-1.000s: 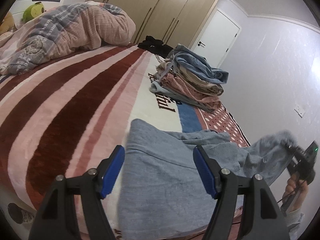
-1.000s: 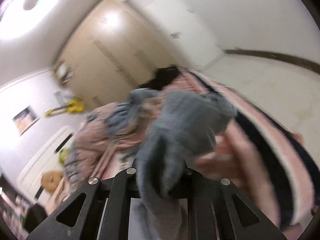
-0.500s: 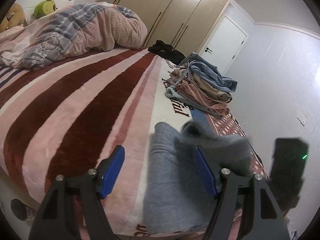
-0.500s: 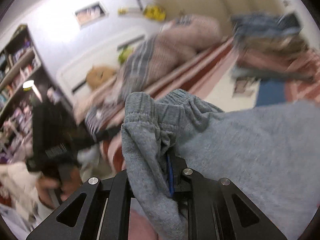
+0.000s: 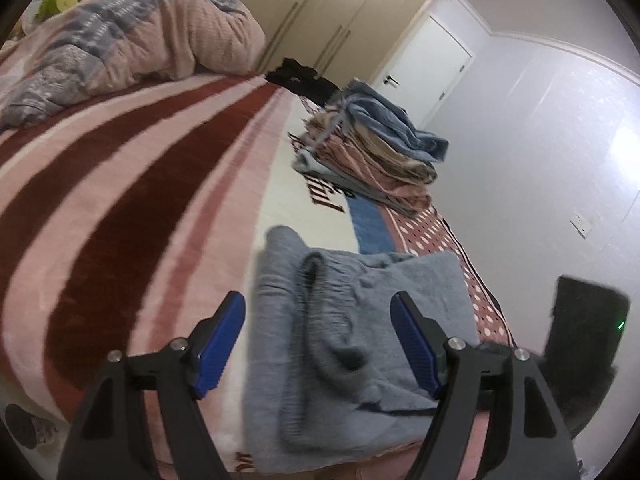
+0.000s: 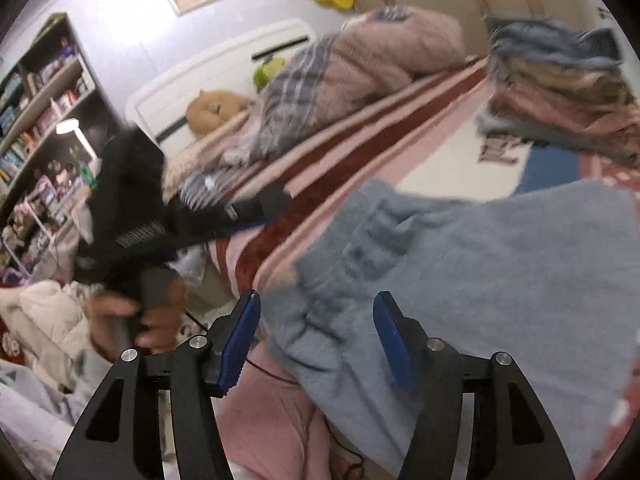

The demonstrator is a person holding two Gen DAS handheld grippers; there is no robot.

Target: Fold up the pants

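Observation:
The grey pants [image 5: 360, 320] lie folded on the striped blanket [image 5: 120, 208] near the bed's front edge, with the elastic waistband on top. My left gripper [image 5: 318, 308] hovers over them, jaws wide and opening slightly, pads clear of the cloth. In the right wrist view the pants [image 6: 480, 260] spread to the right, the waistband bunched just ahead of my right gripper [image 6: 318, 300]. Its jaws are opening; the cloth lies below and between the blue pads [image 6: 240, 332], which do not press on it. A hand [image 6: 152, 316] holds the left gripper's handle.
A stack of folded clothes [image 5: 372, 152] sits further along the bed's right side. A bunched quilt [image 5: 140, 40] and dark clothing [image 5: 304, 76] lie at the far end. A crowded shelf [image 6: 40, 120] stands left of the bed; a white wall runs along the right.
The right gripper swung the pants' waistband end across onto the rest of the pants, then let go of the cloth. The left gripper stayed over the pants with its jaws apart.

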